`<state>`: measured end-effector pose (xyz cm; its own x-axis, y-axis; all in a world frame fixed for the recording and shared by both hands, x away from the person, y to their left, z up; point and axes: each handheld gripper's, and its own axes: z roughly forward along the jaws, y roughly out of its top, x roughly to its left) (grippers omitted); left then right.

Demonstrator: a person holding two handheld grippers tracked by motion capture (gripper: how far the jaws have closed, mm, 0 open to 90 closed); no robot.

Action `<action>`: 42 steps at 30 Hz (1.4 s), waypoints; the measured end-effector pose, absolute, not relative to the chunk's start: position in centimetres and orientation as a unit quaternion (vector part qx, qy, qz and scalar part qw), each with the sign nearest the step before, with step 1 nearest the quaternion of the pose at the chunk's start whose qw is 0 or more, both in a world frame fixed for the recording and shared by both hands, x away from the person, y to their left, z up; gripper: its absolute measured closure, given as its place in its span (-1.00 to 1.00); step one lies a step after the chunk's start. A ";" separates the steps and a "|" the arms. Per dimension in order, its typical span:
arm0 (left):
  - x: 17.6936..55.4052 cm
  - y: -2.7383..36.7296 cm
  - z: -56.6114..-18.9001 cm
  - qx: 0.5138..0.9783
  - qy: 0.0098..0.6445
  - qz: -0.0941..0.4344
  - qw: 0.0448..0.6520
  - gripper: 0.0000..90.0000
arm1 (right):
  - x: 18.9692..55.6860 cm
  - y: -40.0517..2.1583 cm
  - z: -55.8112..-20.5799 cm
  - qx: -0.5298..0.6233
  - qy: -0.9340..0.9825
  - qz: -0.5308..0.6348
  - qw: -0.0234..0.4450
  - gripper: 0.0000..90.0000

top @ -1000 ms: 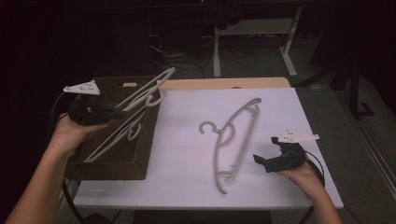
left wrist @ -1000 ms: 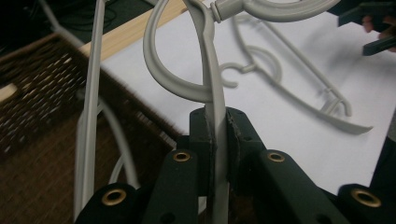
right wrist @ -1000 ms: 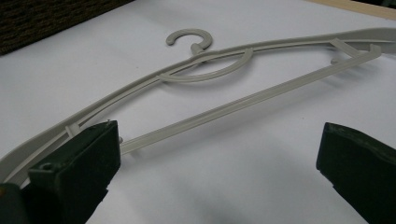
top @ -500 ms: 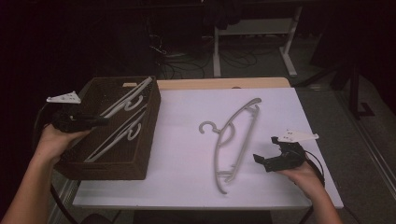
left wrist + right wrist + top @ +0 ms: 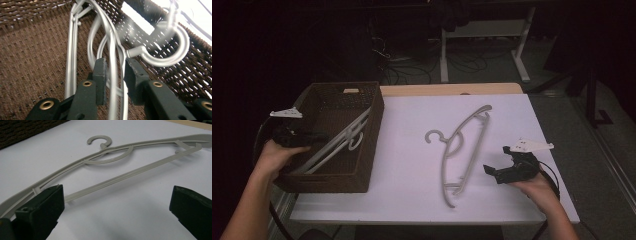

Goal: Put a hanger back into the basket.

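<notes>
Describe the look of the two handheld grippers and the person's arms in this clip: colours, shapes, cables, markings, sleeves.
Both the left gripper and the right gripper are black, each topped by a pale grey three-cornered plate, with a dark cable trailing from it. Up close, the jaws are flat dark links with brass-coloured rivets and blocky matte black pads. No markings are readable. The forearms are bare, with no sleeves in sight.

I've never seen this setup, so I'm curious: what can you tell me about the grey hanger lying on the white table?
The grey plastic clothes hanger lies flat on the white table, its open round hook pointing toward the brown woven basket. It has curved shoulders, a straight crossbar and small notches. Nothing grips it; the right gripper rests open beside its near end.
</notes>
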<state>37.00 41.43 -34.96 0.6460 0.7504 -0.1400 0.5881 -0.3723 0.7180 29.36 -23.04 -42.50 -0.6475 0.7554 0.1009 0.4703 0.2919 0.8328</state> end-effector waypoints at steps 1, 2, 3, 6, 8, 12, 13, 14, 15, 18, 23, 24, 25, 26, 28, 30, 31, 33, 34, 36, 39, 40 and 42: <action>37.0 41.5 -34.8 0.821 0.406 0.108 0.387 0.44 | 29.4 -23.0 -42.5 0.389 0.788 0.450 0.158 -1.00; 37.0 41.4 -34.8 0.820 0.405 0.108 0.390 0.39 | 29.4 -23.0 -42.5 0.389 0.788 0.450 0.158 -1.00; 36.9 41.3 -34.7 0.818 0.406 0.108 0.393 0.33 | 29.4 -23.0 -42.5 0.389 0.788 0.451 0.158 -1.00; 36.8 40.7 -34.2 0.814 0.401 0.112 0.404 0.13 | 29.4 -23.0 -42.5 0.390 0.788 0.451 0.158 -1.00; 36.7 40.0 -33.8 0.813 0.395 0.114 0.412 0.02 | 29.5 -23.0 -42.5 0.390 0.787 0.451 0.158 -1.00; 36.6 38.3 -33.0 0.810 0.385 0.119 0.426 -0.17 | 29.5 -23.1 -42.5 0.395 0.784 0.452 0.158 -1.00; 36.6 38.0 -32.8 0.809 0.383 0.119 0.430 -0.21 | 29.5 -23.1 -42.4 0.395 0.784 0.452 0.158 -1.00; 36.6 37.4 -32.5 0.809 0.378 0.120 0.434 -0.26 | 29.5 -23.0 -42.4 0.396 0.784 0.452 0.158 -1.00; 36.5 36.8 -32.3 0.810 0.372 0.121 0.437 -0.30 | 29.5 -23.0 -42.4 0.396 0.784 0.451 0.159 -1.00; 36.4 35.0 -31.6 0.812 0.356 0.117 0.448 -0.37 | 29.5 -23.0 -42.4 0.395 0.784 0.452 0.160 -1.00; 36.3 31.5 -30.9 0.817 0.330 0.111 0.459 -0.42 | 29.5 -23.1 -42.4 0.395 0.783 0.453 0.158 -1.00; 36.3 30.7 -30.8 0.819 0.324 0.110 0.461 -0.42 | 29.5 -23.1 -42.4 0.395 0.783 0.453 0.157 -1.00; 36.2 29.7 -30.6 0.820 0.317 0.109 0.464 -0.43 | 29.5 -23.1 -42.4 0.394 0.784 0.453 0.157 -1.00; 36.2 29.1 -30.5 0.821 0.313 0.107 0.466 -0.44 | 29.4 -23.1 -42.4 0.393 0.785 0.453 0.157 -1.00; 36.2 27.4 -30.3 0.823 0.300 0.101 0.471 -0.45 | 29.4 -23.0 -42.4 0.390 0.786 0.452 0.158 -1.00; 36.2 26.1 -30.3 0.824 0.292 0.098 0.475 -0.46 | 29.5 -23.1 -42.4 0.391 0.785 0.453 0.158 -1.00; 36.2 25.3 -30.2 0.825 0.288 0.095 0.476 -0.46 | 29.5 -23.1 -42.4 0.391 0.785 0.453 0.158 -1.00; 36.3 23.8 -30.3 0.827 0.278 0.089 0.481 -0.46 | 29.6 -23.1 -42.4 0.392 0.785 0.453 0.158 -1.00; 36.3 23.1 -30.3 0.828 0.274 0.086 0.482 -0.46 | 29.6 -23.1 -42.4 0.392 0.785 0.452 0.158 -1.00; 36.4 22.0 -30.5 0.828 0.271 0.081 0.484 -0.46 | 29.5 -23.1 -42.5 0.390 0.787 0.450 0.159 -1.00; 36.5 20.0 -31.0 0.830 0.264 0.077 0.485 -0.46 | 29.5 -23.1 -42.4 0.391 0.786 0.451 0.158 -1.00; 36.5 19.4 -31.2 0.832 0.261 0.075 0.484 -0.46 | 29.5 -23.2 -42.4 0.391 0.786 0.451 0.159 -1.00; 36.5 18.4 -31.7 0.833 0.260 0.075 0.483 -0.46 | 29.4 -23.2 -42.5 0.392 0.787 0.450 0.158 -1.00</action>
